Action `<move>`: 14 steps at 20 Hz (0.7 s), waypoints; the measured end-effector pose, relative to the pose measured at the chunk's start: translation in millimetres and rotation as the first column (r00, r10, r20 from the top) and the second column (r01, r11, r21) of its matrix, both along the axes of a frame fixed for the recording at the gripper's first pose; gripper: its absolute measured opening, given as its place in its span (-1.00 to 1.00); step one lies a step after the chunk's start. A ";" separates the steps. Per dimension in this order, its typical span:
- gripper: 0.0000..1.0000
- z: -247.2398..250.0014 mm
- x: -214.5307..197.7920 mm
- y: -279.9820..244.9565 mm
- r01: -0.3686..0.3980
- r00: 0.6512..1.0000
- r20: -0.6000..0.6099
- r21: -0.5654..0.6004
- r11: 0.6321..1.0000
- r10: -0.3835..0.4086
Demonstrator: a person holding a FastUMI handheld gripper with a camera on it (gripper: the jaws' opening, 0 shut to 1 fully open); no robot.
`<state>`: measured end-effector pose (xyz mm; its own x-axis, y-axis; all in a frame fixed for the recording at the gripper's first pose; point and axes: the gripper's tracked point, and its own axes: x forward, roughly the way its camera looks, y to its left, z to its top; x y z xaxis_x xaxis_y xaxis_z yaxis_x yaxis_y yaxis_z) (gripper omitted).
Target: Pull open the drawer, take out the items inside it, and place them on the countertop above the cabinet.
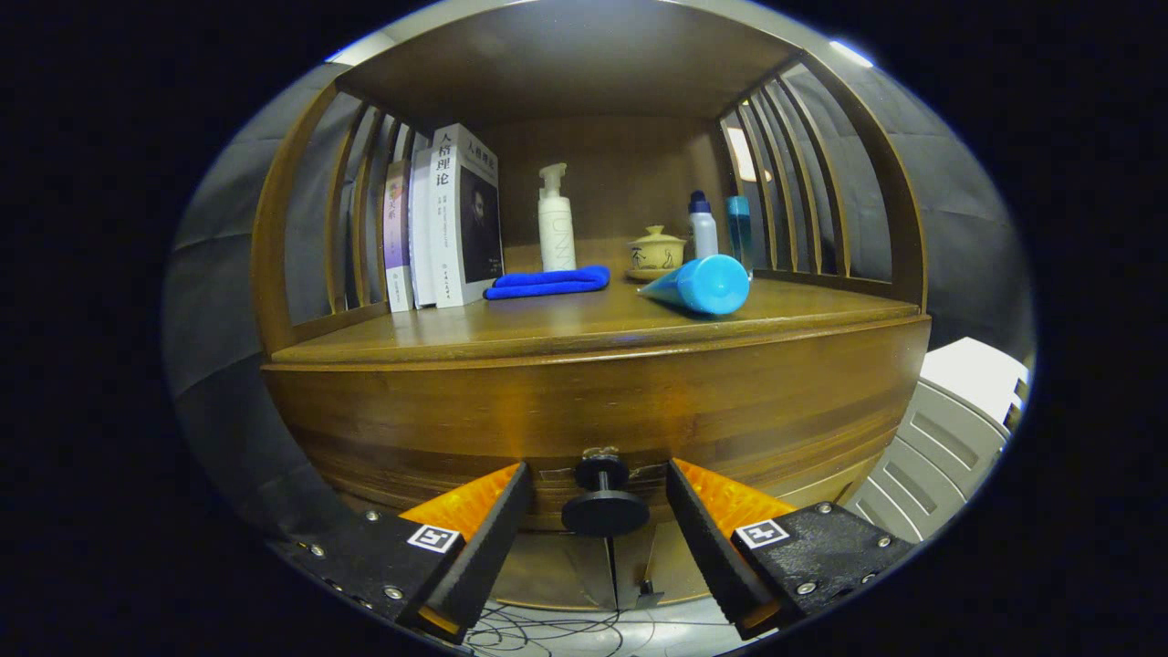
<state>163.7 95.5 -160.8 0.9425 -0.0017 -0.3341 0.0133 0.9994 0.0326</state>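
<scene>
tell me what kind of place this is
Probably a staged home corner in a recording booth: a wooden cabinet with books, a blue cloth and bottles on its countertop, grey cloth walls behind. The gripper has its fingers open either side of the drawer knob.

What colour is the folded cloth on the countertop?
Blue cloth, seen in the gripper view.

I am holding the gripper [598,497] with its fingers spread, straddling the drawer knob [604,500] without touching it. The drawer [593,411] is sitting closed. A blue tube [703,285] is lying on the countertop [547,330] beyond.
</scene>
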 end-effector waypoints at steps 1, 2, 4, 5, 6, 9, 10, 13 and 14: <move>0.88 -0.6 -0.3 0.1 0.001 1.000 0.002 0.002 1.000 -0.001; 0.88 -0.6 -0.5 0.1 0.000 1.000 0.001 0.002 1.000 0.000; 0.89 -0.3 -0.3 0.0 -0.002 1.000 0.019 0.001 1.000 0.002; 0.89 -0.4 -0.2 0.5 -0.003 0.999 0.033 0.000 1.000 0.003; 0.89 -0.3 -0.6 0.2 -0.003 0.999 0.049 -0.002 1.000 0.003; 0.89 -0.9 -0.5 0.2 -0.003 0.997 0.081 -0.006 1.000 0.004; 0.89 -0.8 -0.8 -0.2 -0.004 0.996 0.088 -0.010 1.000 0.005; 0.88 3.9 -1.2 -2.0 -0.005 0.994 0.105 -0.024 1.000 0.008; 0.88 12.3 -2.4 -5.3 0.008 0.993 0.120 -0.015 1.000 -0.007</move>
<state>161.3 90.1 -148.4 0.9758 -0.0132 -0.2182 0.0177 0.9997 0.0188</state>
